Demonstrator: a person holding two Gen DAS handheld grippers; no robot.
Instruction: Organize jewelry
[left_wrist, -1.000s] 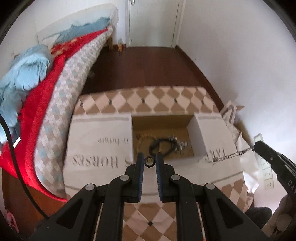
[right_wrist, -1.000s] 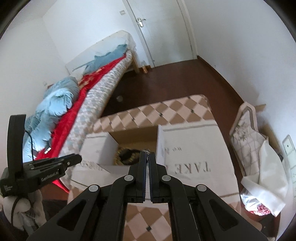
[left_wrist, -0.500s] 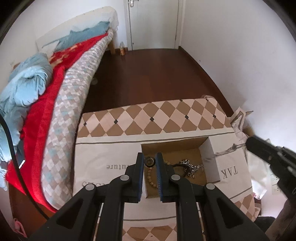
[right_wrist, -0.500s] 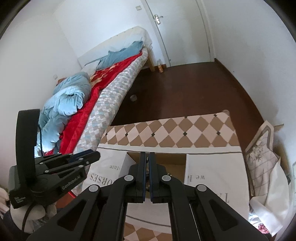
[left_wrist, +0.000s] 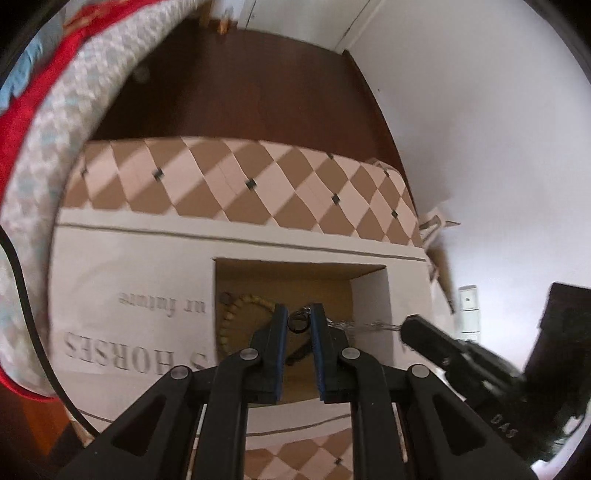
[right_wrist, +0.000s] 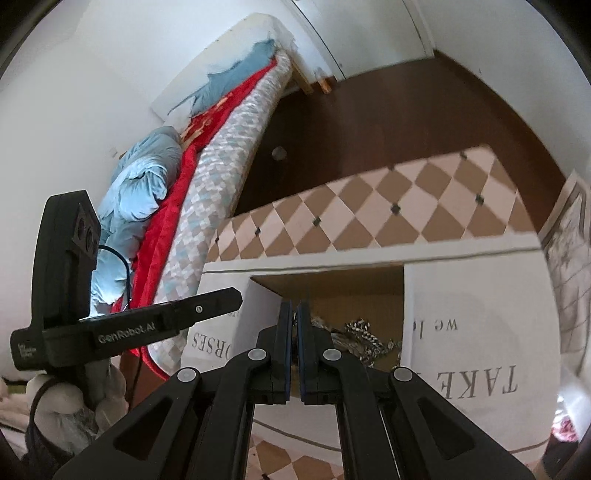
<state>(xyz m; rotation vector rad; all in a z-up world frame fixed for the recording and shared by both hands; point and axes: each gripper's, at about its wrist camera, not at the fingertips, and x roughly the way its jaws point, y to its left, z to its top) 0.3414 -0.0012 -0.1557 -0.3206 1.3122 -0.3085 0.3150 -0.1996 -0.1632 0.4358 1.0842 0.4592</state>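
Jewelry: thin silver metal chain (left_wrist: 365, 325), light and limp, hanging lower centre over open cardboard box (left_wrist: 369, 291); left gripper (left_wrist: 298, 322) clamping its small dark ring (left_wrist: 297, 322), right gripper (right_wrist: 294, 314) pinching other end.

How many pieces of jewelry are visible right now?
3: a dark ring pinched in the left gripper, a silver chain running to the right gripper, and a beaded bracelet in the box. More may be hidden.

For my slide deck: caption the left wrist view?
Left gripper pinches a ring above the box, silver chain stretched to the right gripper.
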